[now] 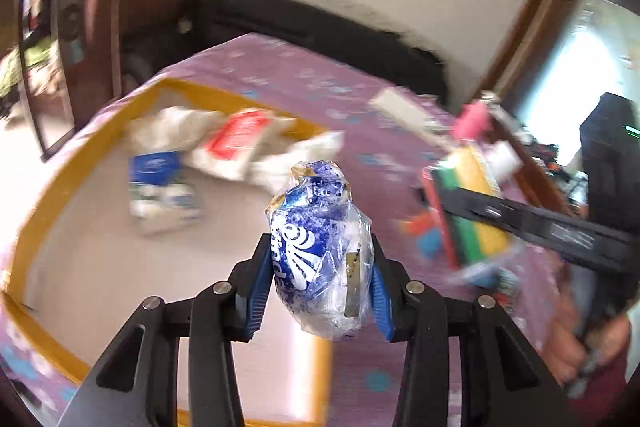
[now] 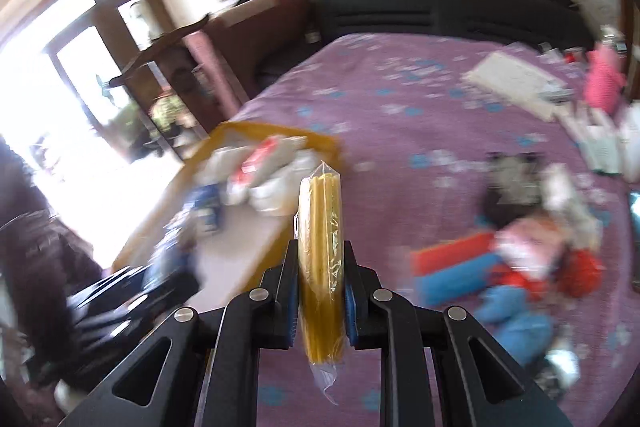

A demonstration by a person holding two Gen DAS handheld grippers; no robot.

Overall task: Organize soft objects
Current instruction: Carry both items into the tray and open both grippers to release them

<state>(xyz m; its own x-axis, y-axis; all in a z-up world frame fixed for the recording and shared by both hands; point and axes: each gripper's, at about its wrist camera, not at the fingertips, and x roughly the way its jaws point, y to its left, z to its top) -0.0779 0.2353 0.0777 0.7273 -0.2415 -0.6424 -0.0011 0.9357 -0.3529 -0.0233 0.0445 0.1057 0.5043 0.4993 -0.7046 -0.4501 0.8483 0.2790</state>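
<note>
My left gripper [image 1: 318,285] is shut on a blue-and-white plastic-wrapped pack [image 1: 318,251], held above the yellow-rimmed tray [image 1: 52,183] on the purple bed. The tray holds several soft packs: a red-and-white one [image 1: 236,139] and a blue one [image 1: 160,187]. My right gripper [image 2: 322,297] is shut on a yellow sponge pack in clear wrap [image 2: 320,259], held edge-on just right of the tray [image 2: 280,131]. In the left wrist view the right gripper [image 1: 468,205] holds the pack [image 1: 472,203], which shows yellow, green and red layers.
On the purple bedspread [image 2: 400,107] lie red and blue soft items [image 2: 500,279], a dark pouch [image 2: 512,187], a white flat box [image 2: 516,83], a pink item [image 2: 604,79] and white packets [image 2: 600,139]. A black headboard [image 2: 440,11] stands behind.
</note>
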